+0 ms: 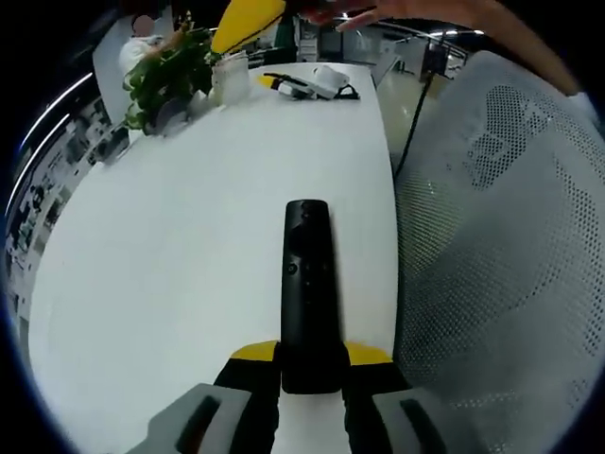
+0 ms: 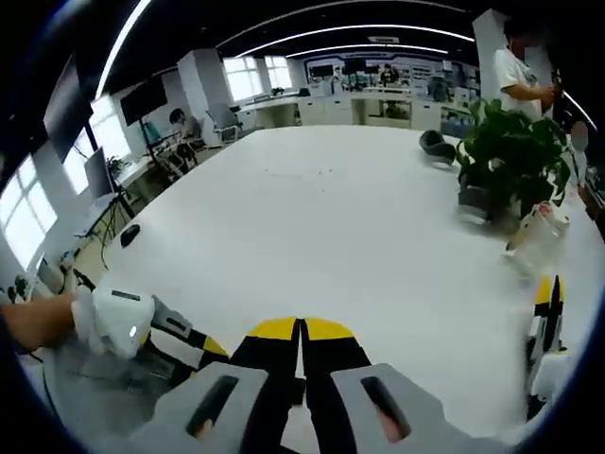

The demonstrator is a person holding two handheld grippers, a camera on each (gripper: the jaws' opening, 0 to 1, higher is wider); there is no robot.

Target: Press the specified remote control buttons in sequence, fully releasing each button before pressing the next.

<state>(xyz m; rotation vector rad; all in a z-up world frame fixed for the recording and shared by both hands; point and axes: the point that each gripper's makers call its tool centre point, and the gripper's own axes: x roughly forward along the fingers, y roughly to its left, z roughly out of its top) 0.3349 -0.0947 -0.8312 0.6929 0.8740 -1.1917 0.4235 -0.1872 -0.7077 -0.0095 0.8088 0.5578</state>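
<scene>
Black remote control on the white table, near end clamped between the yellow-tipped jaws of the left gripper in the left gripper view. Long axis straight ahead along the jaws, button face up, far end pointing away toward the table's far side. Close to the table's right edge, with a white mesh chair back just beyond that edge. Nothing on the table surface directly ahead of the remote. Well past it, at the far end — a leafy potted plant, a clear jar beside it, and a small white and black device with something yellow. A dark cable hanging past the far right corner. A bare arm across the top of the view.

In the right gripper view, right gripper low over the table, jaws pressed together with nothing between them — yellow tips touching. To its left, another gripper held in a hand. To the right, a potted plant, a clear jar near it, and a yellow-and-black object at the table's edge. Person in a white shirt standing behind the plant; office desks and windows beyond.
</scene>
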